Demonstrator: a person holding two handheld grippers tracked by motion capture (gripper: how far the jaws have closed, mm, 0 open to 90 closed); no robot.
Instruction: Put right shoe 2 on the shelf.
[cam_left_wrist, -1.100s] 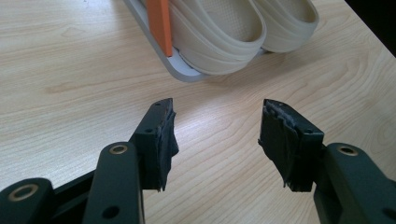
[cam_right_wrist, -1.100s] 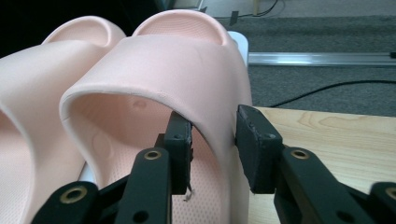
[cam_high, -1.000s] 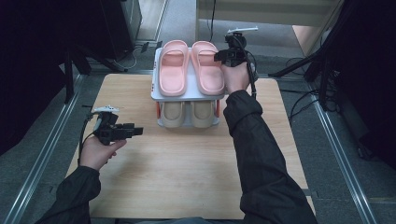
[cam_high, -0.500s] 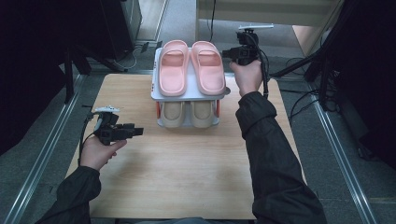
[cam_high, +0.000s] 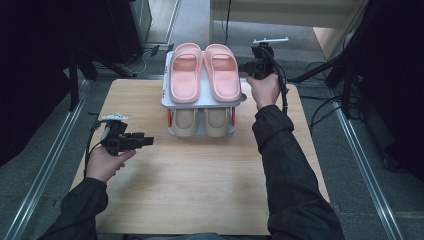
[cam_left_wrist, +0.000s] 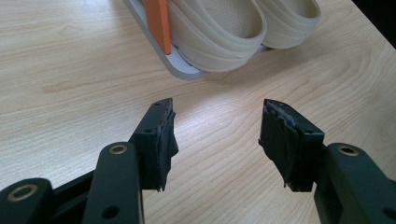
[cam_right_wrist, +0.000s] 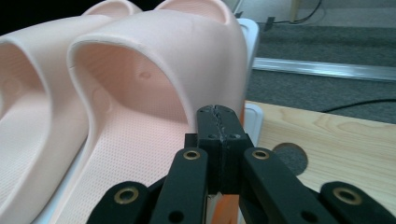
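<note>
pink slippers (cam_high: 205, 71) lie paired on the shoe rack's (cam_high: 200, 101) top shelf | your right gripper (cam_high: 248, 66) just closed empty beside the right slipper, clear of it | left gripper (cam_left_wrist: 215, 135) waits wide near beige slippers (cam_left_wrist: 243, 23) below

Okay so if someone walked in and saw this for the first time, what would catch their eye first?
Most likely the pink slippers, side by side on the top shelf of the small rack at the table's far edge, with the beige slippers on the shelf below. Next, the right tool, its jaws shut on nothing, beside the right-hand pink slipper. The left tool stands open over bare wood at the near left.
</note>
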